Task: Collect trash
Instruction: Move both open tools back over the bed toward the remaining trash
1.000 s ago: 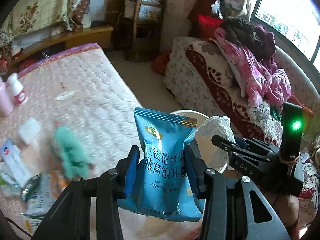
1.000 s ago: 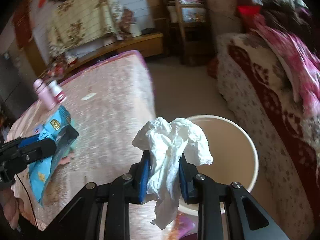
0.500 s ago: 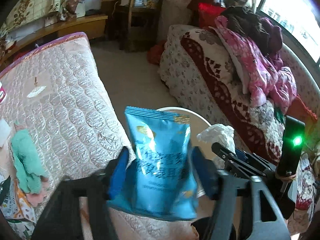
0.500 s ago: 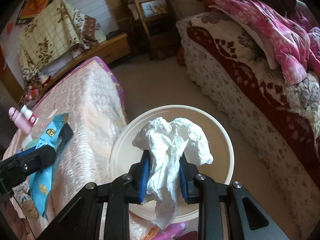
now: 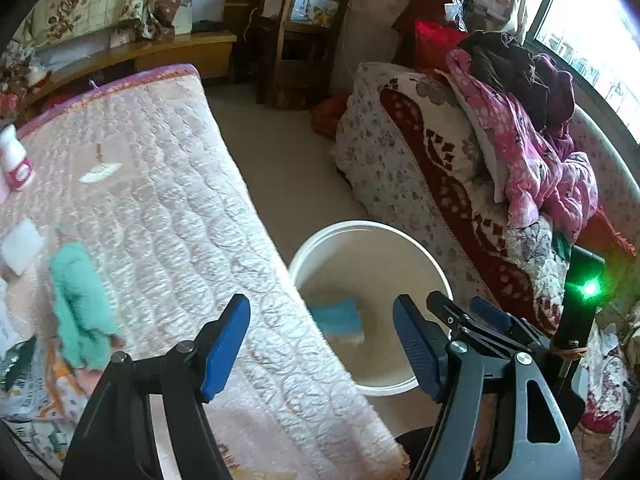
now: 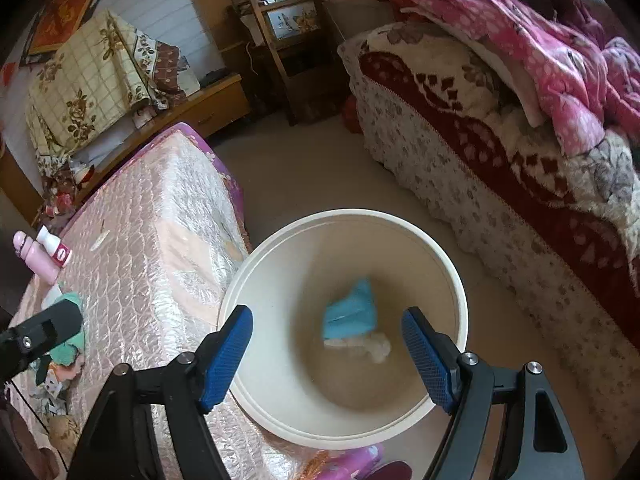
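Observation:
A white bucket (image 5: 360, 225) (image 6: 440, 248) stands on the floor between the bed and the sofa. A blue snack packet (image 5: 338, 316) (image 6: 352, 314) lies blurred inside it, with a crumpled white tissue (image 6: 378, 346) beside it. My left gripper (image 5: 320, 304) hangs open over the bed's edge and the bucket, with nothing between its blue pads. My right gripper (image 6: 327, 314) is above the bucket's mouth; its jaws are opening and hold nothing. The right gripper's tip (image 5: 472, 312) also shows in the left wrist view.
The pink quilted bed (image 5: 160, 200) carries a green fuzzy item (image 5: 80, 300), a white bottle (image 5: 16, 164), a pink bottle (image 6: 36, 256), a white pad (image 5: 22, 244) and printed wrappers (image 5: 32, 380). A sofa (image 5: 440, 160) piled with clothes lies right; a wooden rack (image 5: 304, 40) stands behind.
Both grippers opened. The blue packet left the left gripper and the tissue left the right gripper; both now lie in the bucket. Both views shifted toward the bucket.

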